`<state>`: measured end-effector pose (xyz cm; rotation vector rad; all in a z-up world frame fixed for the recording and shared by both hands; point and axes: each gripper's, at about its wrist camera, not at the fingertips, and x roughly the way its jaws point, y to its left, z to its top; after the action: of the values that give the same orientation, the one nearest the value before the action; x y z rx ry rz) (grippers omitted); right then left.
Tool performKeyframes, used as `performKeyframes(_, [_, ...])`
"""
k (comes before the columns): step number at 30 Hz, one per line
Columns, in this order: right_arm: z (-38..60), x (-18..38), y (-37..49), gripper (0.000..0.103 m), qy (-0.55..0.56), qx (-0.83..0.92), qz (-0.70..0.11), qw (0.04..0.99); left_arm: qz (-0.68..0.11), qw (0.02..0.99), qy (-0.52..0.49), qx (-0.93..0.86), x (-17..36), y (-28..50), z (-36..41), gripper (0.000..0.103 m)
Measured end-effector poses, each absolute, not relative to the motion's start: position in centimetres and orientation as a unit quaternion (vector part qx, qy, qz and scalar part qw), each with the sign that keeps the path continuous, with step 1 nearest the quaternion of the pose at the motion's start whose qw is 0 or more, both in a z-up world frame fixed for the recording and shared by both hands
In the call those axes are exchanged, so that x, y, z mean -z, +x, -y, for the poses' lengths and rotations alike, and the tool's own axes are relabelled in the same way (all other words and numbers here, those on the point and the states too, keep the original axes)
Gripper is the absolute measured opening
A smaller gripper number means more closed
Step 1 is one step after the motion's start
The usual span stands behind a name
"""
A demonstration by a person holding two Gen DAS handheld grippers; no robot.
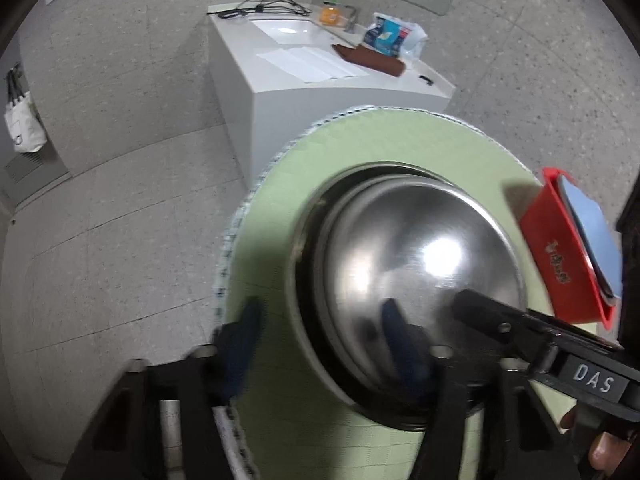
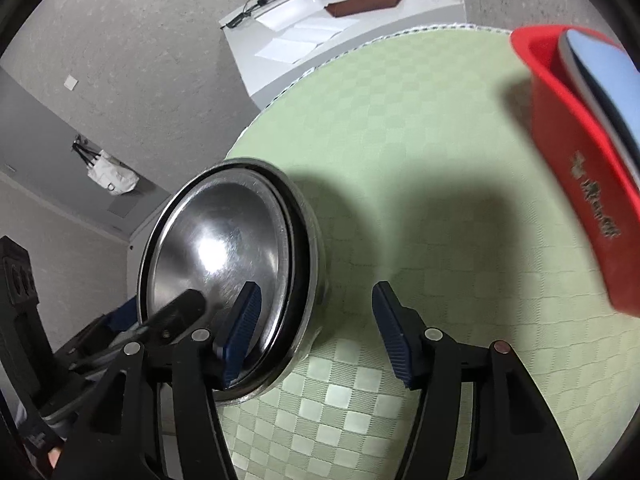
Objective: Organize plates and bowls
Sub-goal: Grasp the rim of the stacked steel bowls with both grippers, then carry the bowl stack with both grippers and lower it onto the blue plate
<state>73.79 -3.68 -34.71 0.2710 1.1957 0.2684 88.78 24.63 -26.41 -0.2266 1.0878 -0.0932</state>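
Note:
A steel plate [image 1: 416, 256] lies inside a wider steel bowl [image 1: 308, 320] on the round green checkered table [image 1: 360, 148]. My left gripper [image 1: 320, 336] is open, one finger inside the bowl and one outside its left rim. My right gripper [image 2: 316, 332] is open, its left finger [image 2: 240, 332] over the bowl's [image 2: 312, 280] right rim above the plate [image 2: 216, 248], its right finger [image 2: 392, 332] over the cloth. The right gripper also shows as a black arm in the left wrist view [image 1: 520, 328]. A red rack [image 2: 580, 184] holds a blue plate [image 2: 604, 68] on edge.
A white counter with a sink [image 1: 288, 32], papers, a brown cloth [image 1: 372, 58] and packets stands beyond the table. A white bag [image 1: 22, 124] hangs on the wall at left. The grey tiled floor surrounds the table.

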Motion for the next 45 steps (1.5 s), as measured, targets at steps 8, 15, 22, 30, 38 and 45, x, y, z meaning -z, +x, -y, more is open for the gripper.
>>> performKeyframes(8, [4.0, 35.1, 74.0, 0.038, 0.137, -0.154, -0.567, 0.797, -0.504, 0.857, -0.105, 0.034, 25.9, 88.5, -23.8, 0.034])
performKeyframes(15, [6.1, 32.7, 73.4, 0.036, 0.122, -0.157, -0.537, 0.82, -0.484, 0.867, -0.109, 0.052, 23.6, 87.4, -21.5, 0.033])
performKeyframes(22, [10.2, 27.9, 72.4, 0.035, 0.127, -0.151, -0.497, 0.845, -0.445, 0.886, -0.099, 0.088, 19.0, 87.0, -17.5, 0.033])
performKeyframes(30, [17.7, 22.4, 72.5, 0.035, 0.143, -0.119, -0.456, 0.87, -0.415, 0.896, -0.069, 0.14, 15.4, 87.9, -10.3, 0.033])
performKeyframes(38, [25.3, 21.4, 73.3, 0.035, 0.138, -0.058, -0.456, 0.877, -0.437, 0.879, -0.042, 0.188, 17.1, 92.3, -1.9, 0.033])
performKeyframes(45, [30.2, 23.9, 74.2, 0.035, 0.136, -0.024, -0.491, 0.86, -0.481, 0.854, -0.021, 0.197, 20.3, 96.9, 3.4, 0.035])
